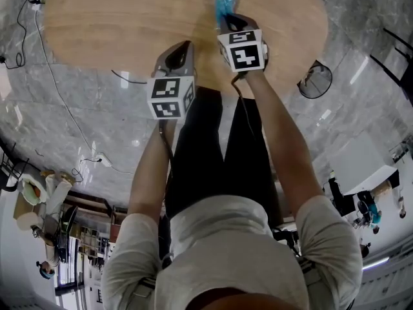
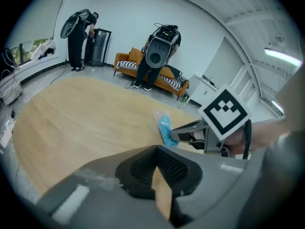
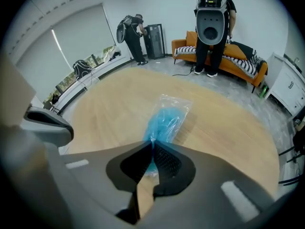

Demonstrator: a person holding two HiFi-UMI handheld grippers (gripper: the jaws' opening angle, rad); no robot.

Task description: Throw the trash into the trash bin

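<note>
A clear plastic bag with blue stuff inside (image 1: 225,0) lies on the round wooden table (image 1: 129,18), near its far right part. My right gripper (image 1: 226,20) points steeply down at it and is shut on the bag's near end (image 3: 167,120), the film pinched between the pads. My left gripper (image 1: 186,45) hovers to its left over the table's near edge, shut with nothing in it. From the left gripper view, the bag (image 2: 164,127) lies just ahead with the right gripper (image 2: 180,136) on it. A black wire trash bin (image 1: 315,79) stands on the floor to the table's right.
Cables (image 1: 64,102) trail over the grey marble floor on the left. Two people wearing gear stand at the far side of the room, one by an orange sofa (image 2: 162,73), one by a dark cabinet (image 2: 101,46). A white cabinet (image 3: 288,87) stands at the right.
</note>
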